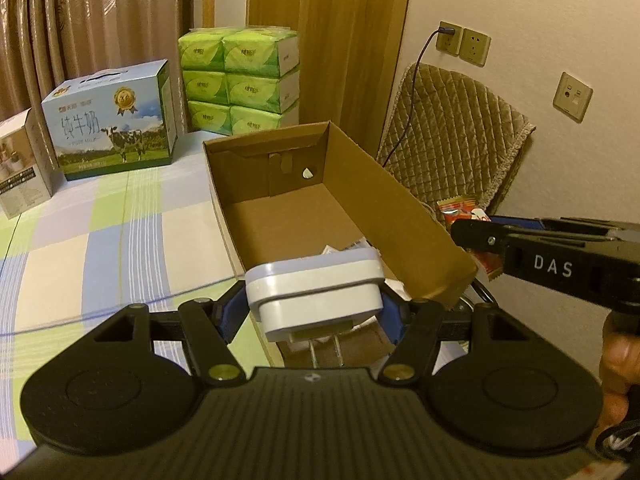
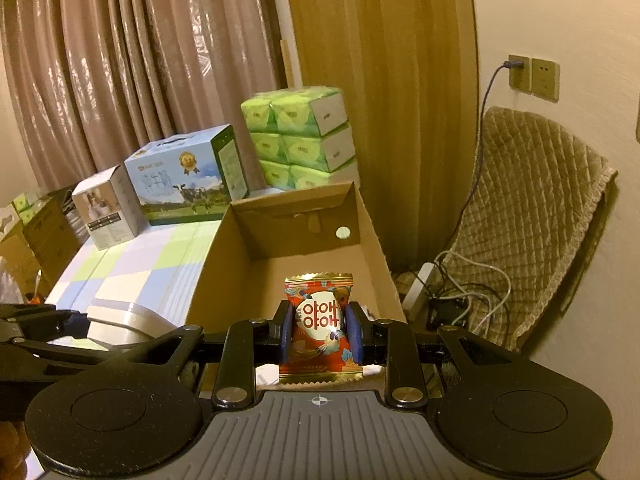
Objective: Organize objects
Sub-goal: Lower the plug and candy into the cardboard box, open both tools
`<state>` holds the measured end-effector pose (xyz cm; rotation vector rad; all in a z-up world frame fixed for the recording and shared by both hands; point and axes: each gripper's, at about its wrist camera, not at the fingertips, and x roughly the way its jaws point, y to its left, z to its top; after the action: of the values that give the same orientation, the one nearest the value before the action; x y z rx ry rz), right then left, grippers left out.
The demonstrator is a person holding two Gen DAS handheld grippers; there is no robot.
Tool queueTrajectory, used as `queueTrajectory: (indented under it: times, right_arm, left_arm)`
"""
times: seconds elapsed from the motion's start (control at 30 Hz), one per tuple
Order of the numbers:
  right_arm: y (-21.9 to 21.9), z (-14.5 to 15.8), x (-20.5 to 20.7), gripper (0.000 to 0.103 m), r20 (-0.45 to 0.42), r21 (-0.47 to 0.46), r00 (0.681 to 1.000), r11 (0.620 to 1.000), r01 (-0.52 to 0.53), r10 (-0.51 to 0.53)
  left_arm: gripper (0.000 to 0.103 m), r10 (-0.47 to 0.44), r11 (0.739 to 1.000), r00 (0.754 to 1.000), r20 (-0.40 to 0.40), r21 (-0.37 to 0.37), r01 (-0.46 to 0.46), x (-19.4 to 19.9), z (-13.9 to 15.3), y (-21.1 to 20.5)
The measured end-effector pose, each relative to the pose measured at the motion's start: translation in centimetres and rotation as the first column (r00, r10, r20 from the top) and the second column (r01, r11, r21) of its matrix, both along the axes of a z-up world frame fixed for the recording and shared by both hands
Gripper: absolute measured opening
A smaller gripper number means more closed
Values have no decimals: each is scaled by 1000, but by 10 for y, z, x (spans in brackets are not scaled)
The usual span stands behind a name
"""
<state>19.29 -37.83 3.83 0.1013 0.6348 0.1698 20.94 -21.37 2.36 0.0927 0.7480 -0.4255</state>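
1. Right wrist view: right gripper (image 2: 320, 332) is clamped on a red snack packet (image 2: 319, 320), blue pads pinching its mid-body from both sides. Packet stands upright, above the near end of the open cardboard box (image 2: 376, 236).
2. Packet handling, my read: very light, crinkly foil, slippery, contents likely crushable. Mid-body pinch is right; the crimped ends would slide out.
3. Left wrist view: left gripper (image 1: 316, 308) is closed on a white-and-grey plastic case (image 1: 316, 286), gripped across its width, just over the box's near rim.
4. Case, my read: rigid, smooth shell, light to moderate weight. Side grip is fine; the rounded edges could slip if the hold loosens.
5. Box already has some small items at its near end; the far half is bare. Thin walls, so a bump would likely shift it.
6. Surface: checked cloth (image 1: 120, 216) in pastel squares, soft-looking.
7. Room: milk carton box (image 1: 114, 120), stacked green tissue packs (image 1: 240, 80), brown curtain (image 2: 120, 60) behind, quilted pad (image 2: 532, 208) against the wall, cables and a power strip on the floor to the right.
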Motion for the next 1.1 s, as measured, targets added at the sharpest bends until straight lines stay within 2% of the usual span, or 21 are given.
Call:
queueTrajectory:
  times: [0.33,0.97,1.1]
  right_arm:
    - [-6,-5,44,25,-25,-11,999,1000,-28,28]
    - [-7,-20,90,25,-65,-18,996,998,-55,54]
    - [-10,-21,97,25,-67,-17,996,998,-53,52]
  left_arm:
    - [62,-23,999,1000,-4,24,23,46,-5,-16]
    - [62,-77,996,997,-30,38,78,92,-19,-27]
    - [62,-89,994,996,-32,61,91,102,-23,-29]
